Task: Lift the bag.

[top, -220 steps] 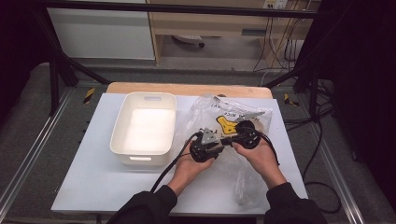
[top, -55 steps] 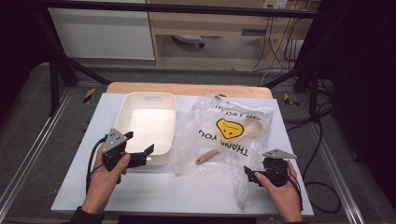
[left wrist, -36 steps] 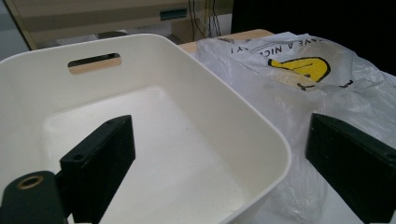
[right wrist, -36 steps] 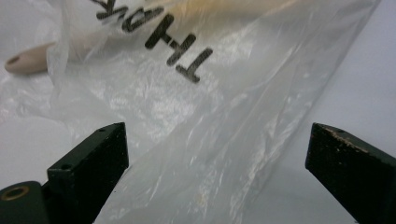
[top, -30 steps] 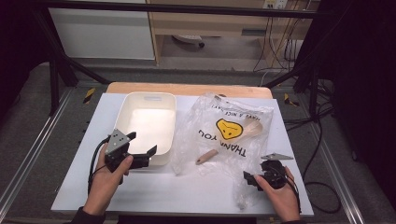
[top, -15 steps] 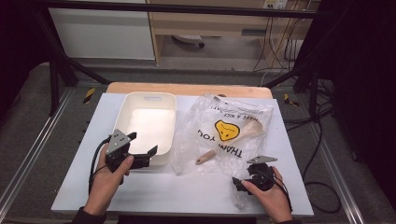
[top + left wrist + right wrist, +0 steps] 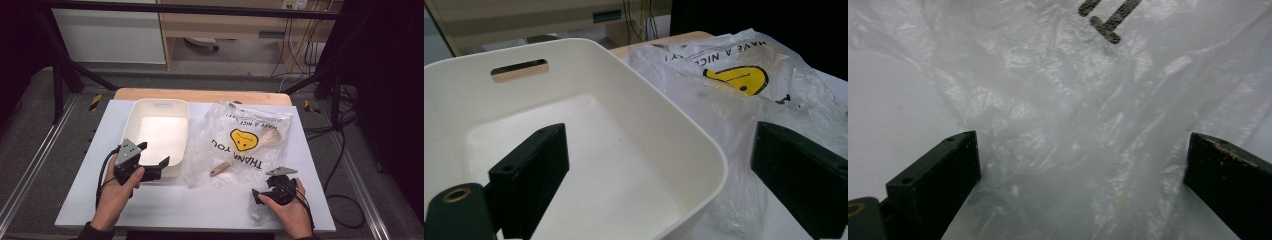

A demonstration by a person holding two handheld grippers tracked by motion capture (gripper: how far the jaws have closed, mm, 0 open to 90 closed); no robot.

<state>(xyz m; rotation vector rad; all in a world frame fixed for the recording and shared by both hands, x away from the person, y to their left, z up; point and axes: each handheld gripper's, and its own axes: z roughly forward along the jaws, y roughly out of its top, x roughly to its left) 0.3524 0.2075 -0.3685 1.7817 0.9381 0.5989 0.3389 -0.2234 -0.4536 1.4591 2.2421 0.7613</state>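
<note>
While the right gripper (image 7: 265, 192), jaws spread, rests at the bag's (image 7: 250, 142) near corner, the left gripper (image 7: 150, 160), also spread, hovers over the bin's (image 7: 150, 107) near rim.

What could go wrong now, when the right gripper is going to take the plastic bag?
The plastic bag is thin and crumpled, so the open right gripper may pinch one layer only and slip. The wooden spoon pokes out of the bag's mouth and could slide out if the bag is lifted. The left gripper, open at the white bin, might nudge it.

White table (image 7: 210, 205): tub (image 7: 157, 135), bag (image 7: 245, 145).
</note>
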